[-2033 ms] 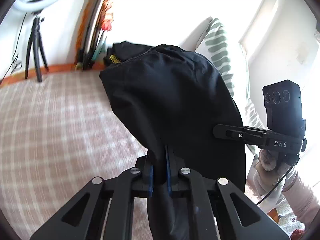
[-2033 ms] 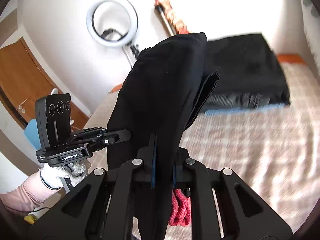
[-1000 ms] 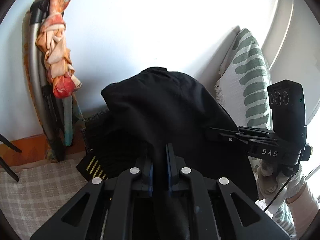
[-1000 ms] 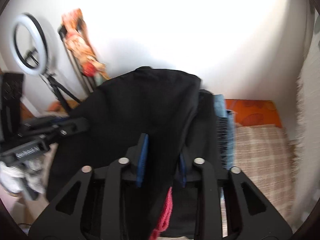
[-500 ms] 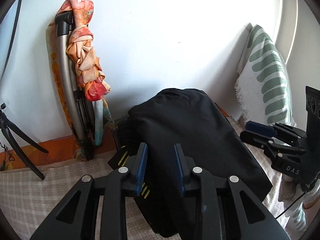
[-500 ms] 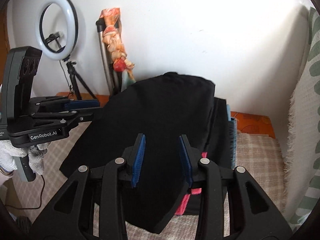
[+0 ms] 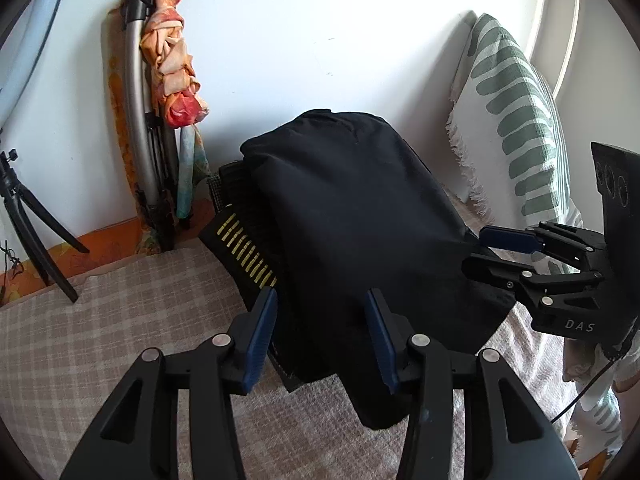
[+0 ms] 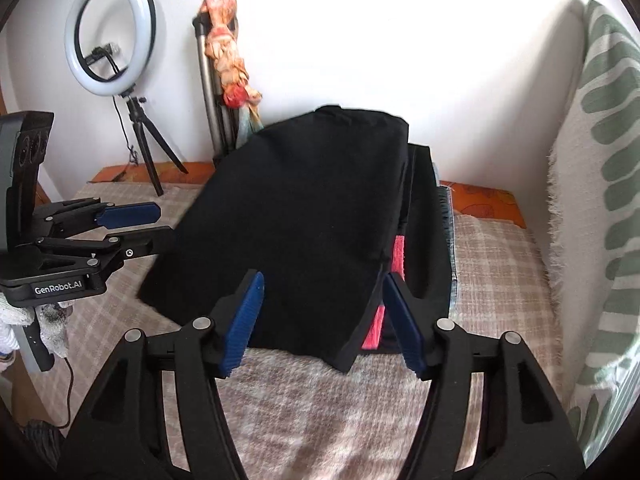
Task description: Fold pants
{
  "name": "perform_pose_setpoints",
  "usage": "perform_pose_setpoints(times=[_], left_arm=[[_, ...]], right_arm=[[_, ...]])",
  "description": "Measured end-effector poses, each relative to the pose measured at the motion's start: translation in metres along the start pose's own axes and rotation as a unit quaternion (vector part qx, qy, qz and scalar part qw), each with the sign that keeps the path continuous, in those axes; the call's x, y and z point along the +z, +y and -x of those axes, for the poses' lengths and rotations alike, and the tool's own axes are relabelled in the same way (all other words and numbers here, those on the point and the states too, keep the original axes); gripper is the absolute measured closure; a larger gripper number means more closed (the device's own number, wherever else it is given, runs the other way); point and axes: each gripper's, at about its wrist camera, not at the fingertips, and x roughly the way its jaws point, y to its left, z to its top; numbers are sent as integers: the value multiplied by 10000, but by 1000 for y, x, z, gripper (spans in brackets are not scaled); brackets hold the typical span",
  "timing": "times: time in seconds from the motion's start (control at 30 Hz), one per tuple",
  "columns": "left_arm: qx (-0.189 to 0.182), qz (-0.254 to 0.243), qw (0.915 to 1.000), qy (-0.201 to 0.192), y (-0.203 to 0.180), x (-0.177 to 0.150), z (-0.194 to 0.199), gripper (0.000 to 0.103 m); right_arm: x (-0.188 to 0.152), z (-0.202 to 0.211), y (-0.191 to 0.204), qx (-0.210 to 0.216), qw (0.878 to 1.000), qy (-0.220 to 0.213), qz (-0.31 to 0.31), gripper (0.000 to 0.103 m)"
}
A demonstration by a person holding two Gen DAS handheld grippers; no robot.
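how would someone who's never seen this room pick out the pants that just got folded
Start at the white wall behind the checked bed cover, where a stack of folded clothes sits beside the green-striped cushion. The black pants are the top layer, plain black and draped forward over the stack's front edge, unlike the yellow-marked, blue and pink pieces underneath.

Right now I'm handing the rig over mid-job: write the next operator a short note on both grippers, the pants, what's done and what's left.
Left gripper: open, jaws just opened, pads off the cloth.
Right gripper: open, also just released.
Folded black pants: lying on top of the stack of folded clothes by the wall, on the checked bedspread.
Done: fold and placement.
Left: back both grippers away; perhaps square the overhanging near corner.
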Motion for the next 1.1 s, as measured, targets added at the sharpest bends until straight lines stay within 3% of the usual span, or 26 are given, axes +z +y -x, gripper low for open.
perform_pose_setpoints(times=[0.23, 0.33, 0.53, 0.77, 1.1], left_arm=[[125, -18, 9995, -300, -19, -7, 58, 60], [158, -98, 9987, -479, -28, -14, 83, 46], [495, -444, 9922, -1053, -51, -35, 142, 26], [554, -537, 9885, -1299, -70, -61, 185, 24], [539, -415, 9892, -1299, -75, -104, 205, 24]], right_arm=[[-13, 61, 15, -78, 9989, -419, -198, 21], [-23, 87, 24, -33, 9978, -593, -297, 11], [-41, 127, 45, -229, 9951, -945, -204, 1], [-62, 155, 58, -529, 9912, -1180, -265, 0], [-98, 161, 76, -774, 9871, -1330, -433, 0]])
